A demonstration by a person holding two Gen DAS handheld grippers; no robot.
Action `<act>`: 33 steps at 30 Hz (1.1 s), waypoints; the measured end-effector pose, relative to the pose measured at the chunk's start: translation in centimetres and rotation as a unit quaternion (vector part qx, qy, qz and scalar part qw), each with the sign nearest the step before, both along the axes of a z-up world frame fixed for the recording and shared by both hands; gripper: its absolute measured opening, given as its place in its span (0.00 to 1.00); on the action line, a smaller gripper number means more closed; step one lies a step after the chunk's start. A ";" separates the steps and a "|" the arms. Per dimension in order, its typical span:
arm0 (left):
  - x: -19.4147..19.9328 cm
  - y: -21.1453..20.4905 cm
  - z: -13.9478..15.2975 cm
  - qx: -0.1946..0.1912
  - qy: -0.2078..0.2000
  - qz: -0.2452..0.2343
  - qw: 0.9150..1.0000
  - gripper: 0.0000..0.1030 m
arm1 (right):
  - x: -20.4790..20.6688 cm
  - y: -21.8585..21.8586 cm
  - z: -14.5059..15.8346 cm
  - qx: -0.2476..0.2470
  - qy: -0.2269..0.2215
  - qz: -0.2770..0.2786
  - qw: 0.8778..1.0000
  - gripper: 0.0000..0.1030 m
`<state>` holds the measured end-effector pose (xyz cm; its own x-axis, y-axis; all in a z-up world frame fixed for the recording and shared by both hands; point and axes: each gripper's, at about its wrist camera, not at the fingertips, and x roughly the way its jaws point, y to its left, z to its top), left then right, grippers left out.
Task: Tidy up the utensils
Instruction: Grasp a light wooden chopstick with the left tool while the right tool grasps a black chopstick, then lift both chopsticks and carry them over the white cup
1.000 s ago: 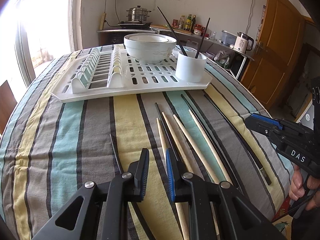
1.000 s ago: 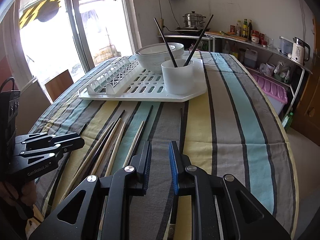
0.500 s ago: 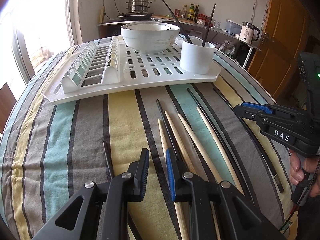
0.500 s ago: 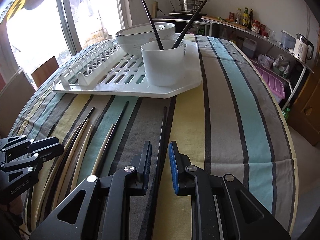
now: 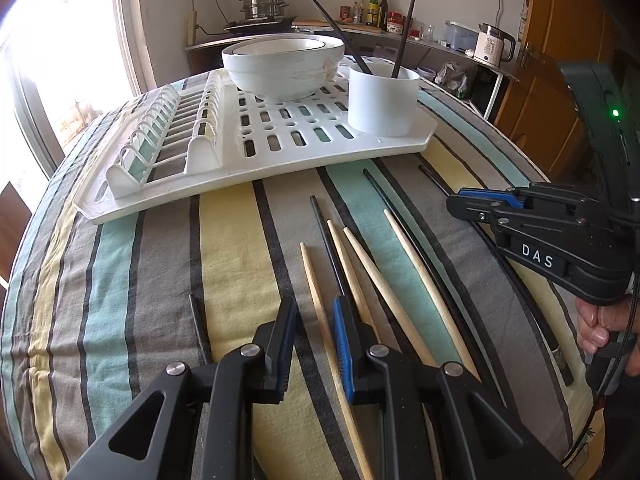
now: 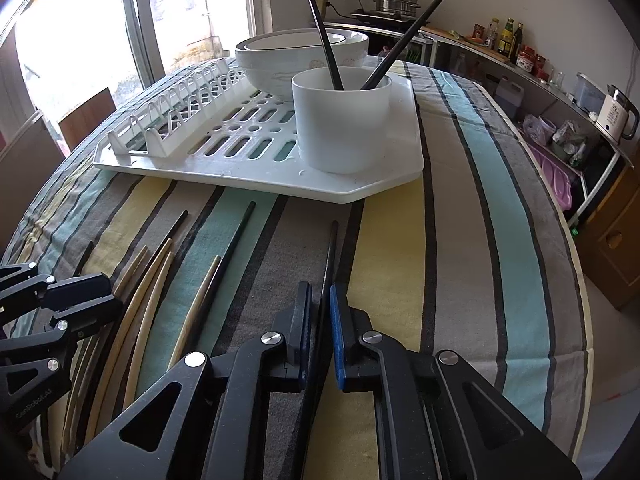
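Observation:
Several wooden chopsticks (image 5: 420,276) and black ones lie on the striped tablecloth in front of a white drying rack (image 5: 280,160). A white cup (image 6: 342,128) on the rack holds two black chopsticks. My right gripper (image 6: 319,292) is low over the cloth, and its jaws are closing on a black chopstick (image 6: 331,248) that fills the gap between the pads. My left gripper (image 5: 314,320) hovers over the left wooden chopstick (image 5: 310,276). Its jaws are opening slightly, and the stick runs between the fingers without being pressed.
Stacked white bowls (image 5: 284,68) sit at the back of the rack beside the cup. The rounded table edge (image 6: 576,280) drops off on the right towards a shelf with a kettle (image 6: 616,114). A hand (image 5: 600,320) holds the right gripper.
Both grippers have come forward and lower over the chopsticks. The right jaws have narrowed onto the black chopstick. The left gripper now has a wooden chopstick in line between its fingers.

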<state>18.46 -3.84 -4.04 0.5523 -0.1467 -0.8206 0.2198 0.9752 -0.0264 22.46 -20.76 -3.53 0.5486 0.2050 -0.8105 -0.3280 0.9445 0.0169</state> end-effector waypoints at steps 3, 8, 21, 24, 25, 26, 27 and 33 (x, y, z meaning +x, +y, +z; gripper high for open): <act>0.0 -0.1 -0.1 0.004 -0.003 -0.001 1.000 0.18 | 0.0 0.0 0.0 -0.002 0.000 0.000 1.000 0.06; 0.0 -0.3 -0.1 0.014 -0.011 0.000 1.000 0.07 | 0.2 0.1 0.0 0.000 0.000 0.001 1.000 0.05; -1.3 1.2 2.8 -0.042 -0.042 0.001 0.998 0.04 | -2.5 -1.4 3.3 0.064 -0.037 0.001 0.997 0.05; -1.8 1.8 4.5 -0.058 -0.060 -0.003 0.997 0.04 | -3.0 -1.6 4.6 0.085 -0.051 0.004 0.995 0.05; -1.9 2.0 5.1 -0.061 -0.066 -0.003 0.996 0.04 | -3.1 -1.6 5.0 0.091 -0.055 0.006 0.994 0.05; -2.1 2.2 5.7 -0.066 -0.072 -0.004 0.995 0.04 | -3.3 -1.7 5.5 0.097 -0.060 0.007 0.993 0.05; -2.2 2.3 6.3 -0.072 -0.077 -0.006 0.994 0.04 | -3.5 -1.7 5.9 0.101 -0.066 0.008 0.993 0.05; -2.5 2.9 9.1 -0.084 -0.107 -0.008 0.991 0.04 | -4.3 -1.9 8.0 0.119 -0.094 0.010 0.988 0.05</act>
<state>15.96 -0.95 5.06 0.7071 -0.2814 -0.6487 0.2527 0.9574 -0.1398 18.16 -22.67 4.46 0.6787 0.3891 -0.6229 -0.3641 0.9148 0.1747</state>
